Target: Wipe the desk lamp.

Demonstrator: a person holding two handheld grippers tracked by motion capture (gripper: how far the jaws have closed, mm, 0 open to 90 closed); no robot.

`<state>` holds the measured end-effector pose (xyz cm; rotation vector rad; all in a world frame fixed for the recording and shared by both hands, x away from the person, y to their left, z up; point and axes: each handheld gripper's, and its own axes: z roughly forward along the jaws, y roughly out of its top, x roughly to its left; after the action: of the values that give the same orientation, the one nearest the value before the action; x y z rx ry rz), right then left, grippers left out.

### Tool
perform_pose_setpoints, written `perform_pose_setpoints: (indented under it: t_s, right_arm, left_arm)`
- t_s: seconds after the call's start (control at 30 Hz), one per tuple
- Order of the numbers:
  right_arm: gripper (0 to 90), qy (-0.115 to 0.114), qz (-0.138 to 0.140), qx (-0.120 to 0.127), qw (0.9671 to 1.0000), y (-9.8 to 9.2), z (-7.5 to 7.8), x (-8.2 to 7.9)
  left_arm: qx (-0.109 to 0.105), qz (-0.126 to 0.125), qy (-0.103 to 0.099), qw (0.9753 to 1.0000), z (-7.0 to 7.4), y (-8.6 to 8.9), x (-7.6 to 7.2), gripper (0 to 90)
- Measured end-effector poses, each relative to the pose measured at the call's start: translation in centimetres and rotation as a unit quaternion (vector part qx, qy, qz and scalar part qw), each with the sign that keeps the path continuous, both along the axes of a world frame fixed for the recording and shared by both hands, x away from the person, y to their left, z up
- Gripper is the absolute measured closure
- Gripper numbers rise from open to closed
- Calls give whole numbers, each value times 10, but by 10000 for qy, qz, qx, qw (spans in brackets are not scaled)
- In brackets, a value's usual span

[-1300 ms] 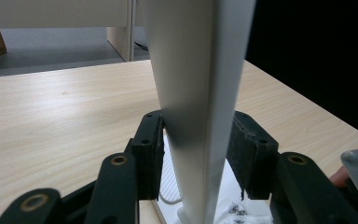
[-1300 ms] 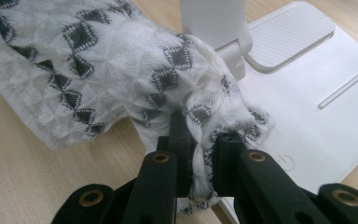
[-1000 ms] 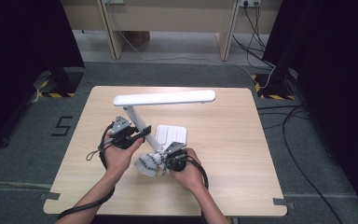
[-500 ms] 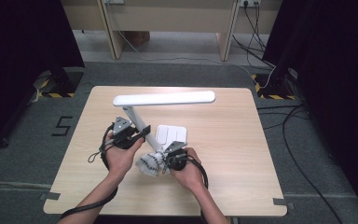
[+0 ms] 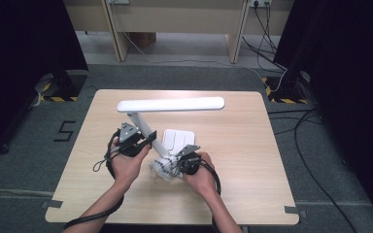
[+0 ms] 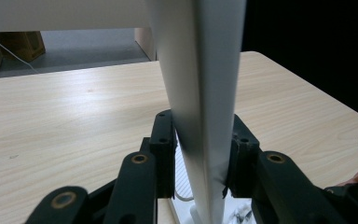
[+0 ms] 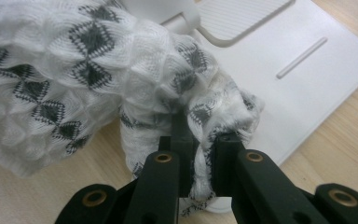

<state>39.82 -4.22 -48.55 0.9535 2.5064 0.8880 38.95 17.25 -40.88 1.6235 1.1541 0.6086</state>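
A white desk lamp stands on the table, its long head [image 5: 171, 104] lying level above its flat base [image 5: 178, 141]. My left gripper [image 5: 145, 140] is shut on the lamp's slanted arm [image 6: 205, 93], one jaw on each side of it. A white cloth with a dark diamond pattern [image 5: 164, 167] is bunched at the near edge of the base. My right gripper [image 7: 198, 151] is shut on a fold of the cloth [image 7: 74, 70], which lies against the lamp base [image 7: 303, 79].
The wooden table [image 5: 252, 160] has bare room to the right and at the far left. Cables [image 5: 291, 73] trail on the floor beyond the far right corner. Dark curtains stand at both sides.
The cloth in my right gripper has shifted slightly beside the lamp base. My left gripper has kept its hold on the lamp arm.
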Motion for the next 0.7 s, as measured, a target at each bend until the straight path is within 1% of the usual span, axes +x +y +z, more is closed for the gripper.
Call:
perform_pose_setpoints:
  t_s: [0.23,0.3,0.4,0.47,0.57,0.63,0.7]
  right_arm:
    - [835,-34,-238,-111,9996,-9,0,3]
    - [835,-59,-364,-160,9992,-13,0,5]
    - [834,-124,-552,-281,9980,-18,1,7]
    - [834,-168,-666,-408,9968,-22,2,9]
    - [834,-200,-875,-402,9952,-27,5,13]
    - [834,-299,-1033,-369,9935,-31,10,17]
    - [834,-357,-1106,-319,9927,-32,14,19]
  left_arm:
    - [15,55,33,10000,0,-1,0,685]
    - [37,74,49,10000,0,0,-1,681]
    - [15,86,46,10000,0,0,-1,678]
    - [24,97,44,9999,0,0,-2,679]
    - [24,115,34,9999,0,-1,-2,680]
    - [24,112,30,9999,0,-1,-2,680]
    - [14,116,28,9999,0,-1,-2,679]
